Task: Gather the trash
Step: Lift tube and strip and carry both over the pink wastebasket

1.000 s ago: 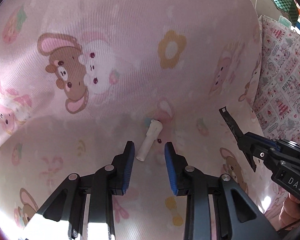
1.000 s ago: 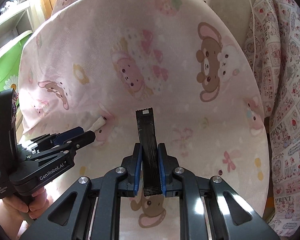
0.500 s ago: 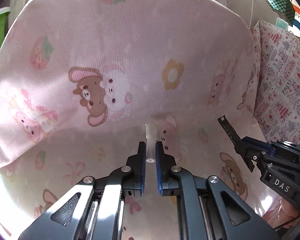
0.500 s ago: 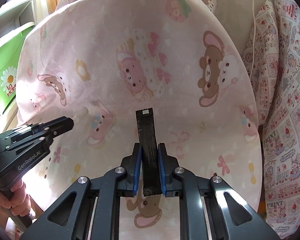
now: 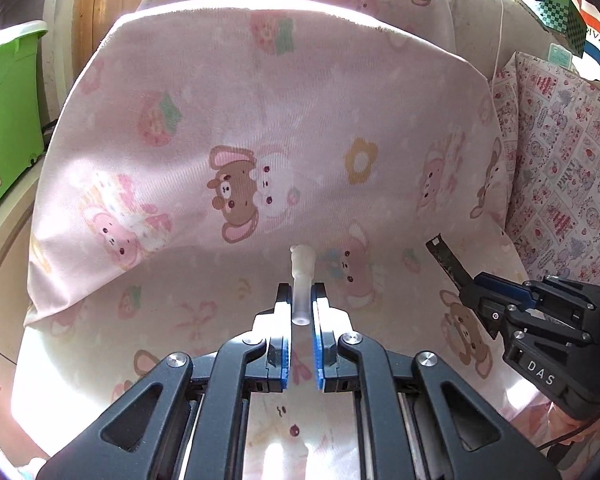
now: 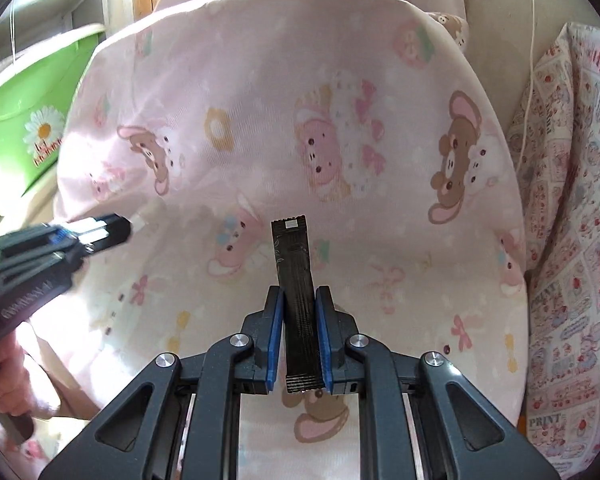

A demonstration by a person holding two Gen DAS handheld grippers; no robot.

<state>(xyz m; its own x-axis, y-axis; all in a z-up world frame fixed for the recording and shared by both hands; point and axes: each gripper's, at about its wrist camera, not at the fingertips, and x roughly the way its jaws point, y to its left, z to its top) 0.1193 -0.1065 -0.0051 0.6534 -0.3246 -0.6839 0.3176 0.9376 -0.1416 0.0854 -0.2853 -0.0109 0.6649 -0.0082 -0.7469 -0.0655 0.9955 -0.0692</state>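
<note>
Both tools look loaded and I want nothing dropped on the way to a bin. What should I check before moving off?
1. Left tool shut on the small white plastic tube: ok.
2. Tube clear of the pink cartoon-print sheet: cannot tell.
3. Right tool shut on the flat black ribbed strip: ok.
4. Strip held deep between the blue pads: ok.
5. The two tools apart from each other: ok.
6. Drop-off chosen: cannot tell; only a green plastic tub shows, contents hidden.

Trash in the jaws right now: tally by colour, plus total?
White: 1, small white tube in the left gripper.
Black: 1, flat black wrapper strip in the right gripper.
Total: 2.
</note>
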